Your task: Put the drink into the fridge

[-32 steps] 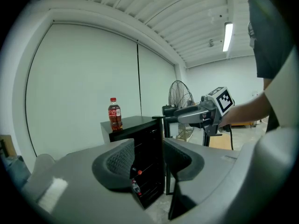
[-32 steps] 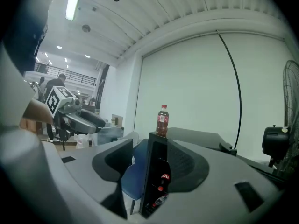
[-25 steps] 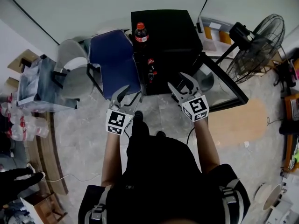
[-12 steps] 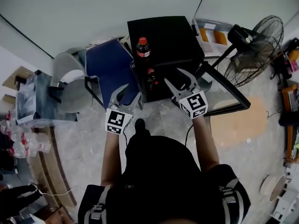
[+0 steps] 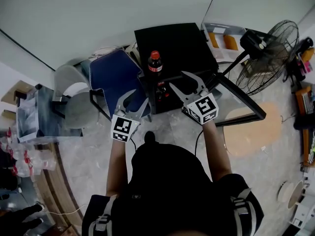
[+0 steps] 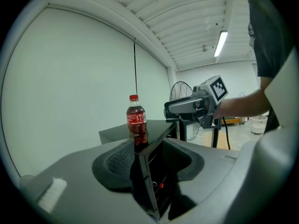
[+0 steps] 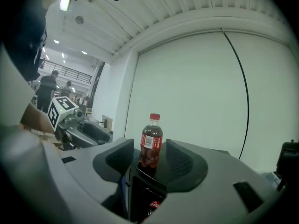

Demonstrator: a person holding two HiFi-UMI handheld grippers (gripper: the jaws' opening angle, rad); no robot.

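Note:
A cola bottle [image 5: 155, 63] with a red cap stands upright on top of the black fridge [image 5: 179, 43], near its front left corner. The fridge door [image 5: 242, 106] hangs open to the right, and a second bottle [image 5: 161, 86] shows inside. My right gripper [image 5: 181, 80] is in front of the fridge top, jaws apart and closing, with nothing pressed between them. In the right gripper view the bottle [image 7: 151, 146] stands beyond the fingertips of that gripper [image 7: 150, 164]. My left gripper [image 5: 135, 98] is open, lower and to the left, and also looks at the bottle [image 6: 136, 120].
A blue chair [image 5: 115, 75] and a grey chair [image 5: 74, 90] stand left of the fridge. A standing fan [image 5: 268, 53] is at the right, behind the open door. A storage box [image 5: 221, 36] sits behind the fridge, and clutter lines the left wall.
Both grippers have moved forward and up toward the fridge, the right one closer to the bottle on top. The bottle has not moved.

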